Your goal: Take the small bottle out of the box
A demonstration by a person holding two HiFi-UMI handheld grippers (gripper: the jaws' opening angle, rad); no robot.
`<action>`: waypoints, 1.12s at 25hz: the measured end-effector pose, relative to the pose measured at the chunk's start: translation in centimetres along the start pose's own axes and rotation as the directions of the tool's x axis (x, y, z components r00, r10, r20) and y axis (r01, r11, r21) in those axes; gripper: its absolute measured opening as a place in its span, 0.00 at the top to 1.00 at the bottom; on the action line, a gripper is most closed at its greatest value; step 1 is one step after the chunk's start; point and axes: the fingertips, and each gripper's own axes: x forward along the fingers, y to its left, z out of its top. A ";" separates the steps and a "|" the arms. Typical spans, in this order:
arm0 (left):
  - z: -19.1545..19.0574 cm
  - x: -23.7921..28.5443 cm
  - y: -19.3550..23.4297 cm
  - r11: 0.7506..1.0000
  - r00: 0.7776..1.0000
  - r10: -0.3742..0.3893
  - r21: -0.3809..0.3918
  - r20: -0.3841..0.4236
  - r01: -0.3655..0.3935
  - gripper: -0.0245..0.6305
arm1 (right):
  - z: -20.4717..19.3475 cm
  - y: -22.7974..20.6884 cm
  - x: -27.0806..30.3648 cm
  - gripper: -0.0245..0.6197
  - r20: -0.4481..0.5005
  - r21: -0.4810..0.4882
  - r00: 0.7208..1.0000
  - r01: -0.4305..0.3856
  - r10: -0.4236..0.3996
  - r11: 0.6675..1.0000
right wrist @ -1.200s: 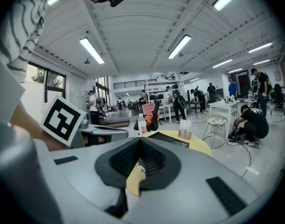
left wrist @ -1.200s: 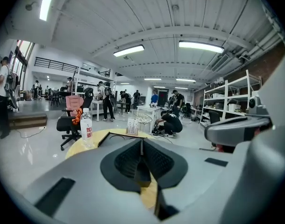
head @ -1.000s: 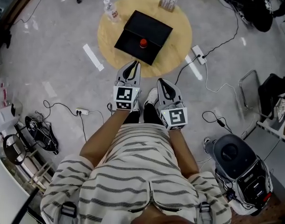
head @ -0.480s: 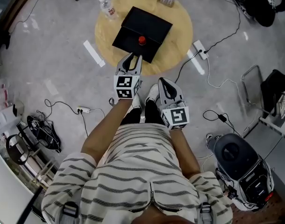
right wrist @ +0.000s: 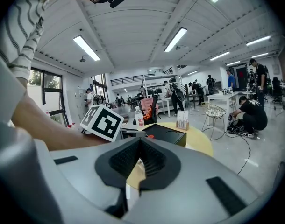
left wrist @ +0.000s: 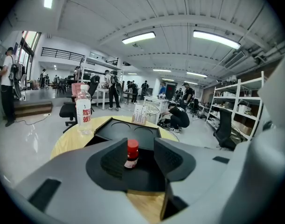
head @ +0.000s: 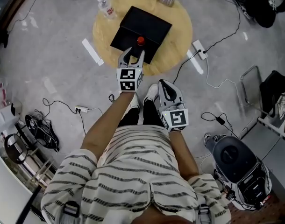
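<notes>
The left gripper (head: 133, 54) is being pushed nearer the small bottle (head: 140, 41), its empty jaws being opened to grab it (the right gripper (head: 161, 82) is being kept shut).

Small bottle (left wrist: 131, 154) just ahead of the left gripper's (left wrist: 140, 146) opening jaws, not between them: red cap, dark body, white label. Box (head: 149, 24) under it is black, round table (head: 177, 45) beyond the gripper is pale yellow wood. That one and the right gripper (head: 165, 90) are grey with black pads (left wrist: 113, 158), marker cubes (head: 127, 79) black-and-white squares. Shirt (head: 133, 171) behind them: cream, thin dark stripes.
</notes>
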 end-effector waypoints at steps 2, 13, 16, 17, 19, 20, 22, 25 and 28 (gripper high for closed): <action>-0.1 0.7 0.2 1.000 1.000 0.009 0.009 -0.004 -0.009 0.70 | -0.2 -0.2 0.0 0.94 -0.003 0.000 1.000 0.002 -0.002 1.000; -1.0 2.6 1.3 0.999 0.999 0.039 0.037 -0.024 -0.039 0.67 | -0.6 -0.1 -0.5 0.94 -0.007 -0.002 1.000 0.013 -0.013 1.000; -1.5 3.2 1.5 0.998 0.998 0.038 0.052 -0.039 -0.036 0.67 | -0.7 0.0 -0.6 0.94 -0.007 -0.004 1.000 0.017 -0.017 1.000; -1.6 3.3 1.5 0.998 0.998 0.038 0.057 -0.040 -0.035 0.67 | -0.7 0.0 -0.7 0.94 -0.008 -0.005 1.000 0.018 -0.018 1.000; -1.8 3.7 1.5 0.997 0.998 0.038 0.064 -0.043 -0.035 0.67 | -0.7 0.1 -0.9 0.94 -0.010 -0.006 1.000 0.018 -0.018 1.000; -1.9 3.9 1.6 0.997 0.998 0.040 0.066 -0.047 -0.037 0.67 | -0.8 0.1 -1.0 0.94 -0.011 -0.006 1.000 0.018 -0.018 1.000; -2.3 4.6 1.8 0.996 0.997 0.047 0.073 -0.058 -0.042 0.67 | -0.8 0.0 -1.0 0.94 -0.013 -0.007 1.000 0.019 -0.019 1.000; -2.7 5.5 2.2 0.995 0.996 0.052 0.083 -0.072 -0.046 0.67 | -0.9 -0.2 -0.8 0.94 -0.019 -0.007 1.000 0.022 -0.022 1.000; -2.8 5.8 2.2 0.993 0.995 0.058 0.108 -0.085 -0.049 0.68 | -1.0 -0.2 -0.8 0.94 -0.021 -0.007 0.999 0.024 -0.024 1.000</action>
